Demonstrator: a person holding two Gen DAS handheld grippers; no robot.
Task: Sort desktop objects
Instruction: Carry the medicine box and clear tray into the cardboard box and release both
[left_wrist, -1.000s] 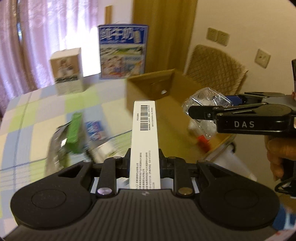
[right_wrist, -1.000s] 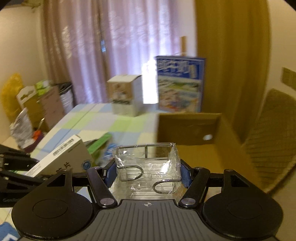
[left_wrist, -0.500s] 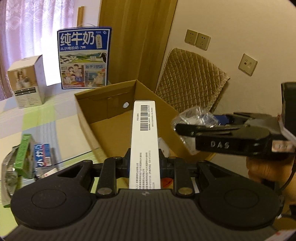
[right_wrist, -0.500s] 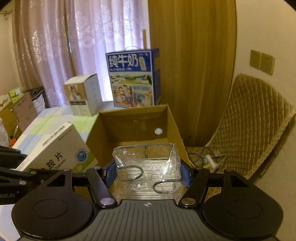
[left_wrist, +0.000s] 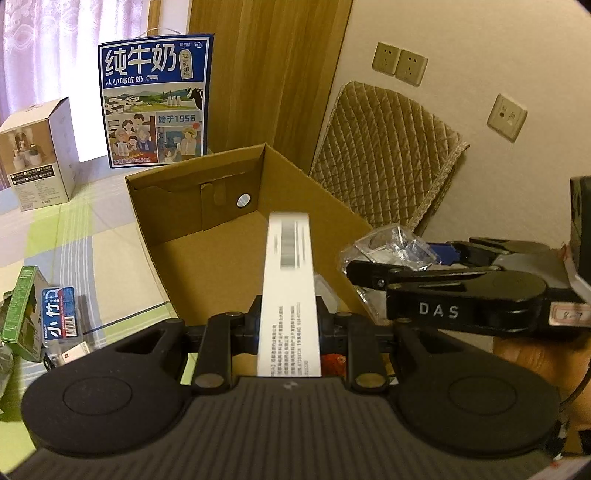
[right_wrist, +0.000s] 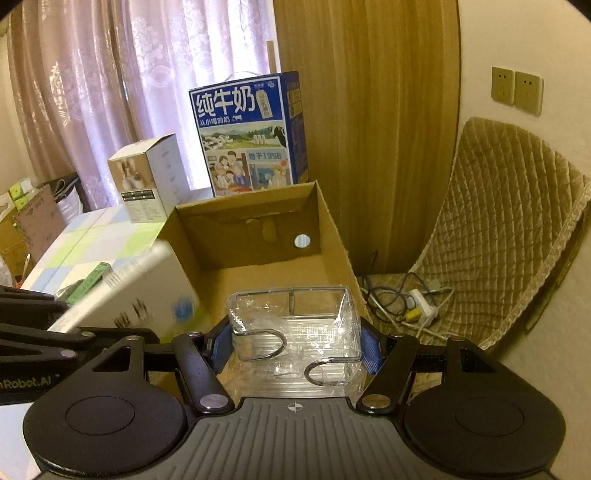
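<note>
My left gripper (left_wrist: 290, 321) is shut on a long white medicine box (left_wrist: 289, 280) with a barcode. The box points into the open cardboard box (left_wrist: 166, 206), and its far end is blurred. Alongside, my right gripper (right_wrist: 293, 332) is shut on a clear plastic packet (right_wrist: 295, 317) with metal hooks inside, held over the near right corner of the cardboard box (right_wrist: 332, 236). In the left wrist view the right gripper (left_wrist: 388, 258) and its clear packet (left_wrist: 391, 243) sit at the right, with a hand behind. The white box (right_wrist: 129, 295) shows blurred at the left of the right wrist view.
A blue milk carton (left_wrist: 155, 99) and a white carton (left_wrist: 37, 155) stand behind on the checked tablecloth. A green box (left_wrist: 20, 314) and a blue packet (left_wrist: 59, 317) lie at the left. A quilted chair (left_wrist: 384, 155) and a floor power strip (right_wrist: 417, 306) are to the right.
Both grippers have swung right from the table to over the cardboard box, carrying their loads. The white box's far end has dipped lower toward the box and now blurs.
</note>
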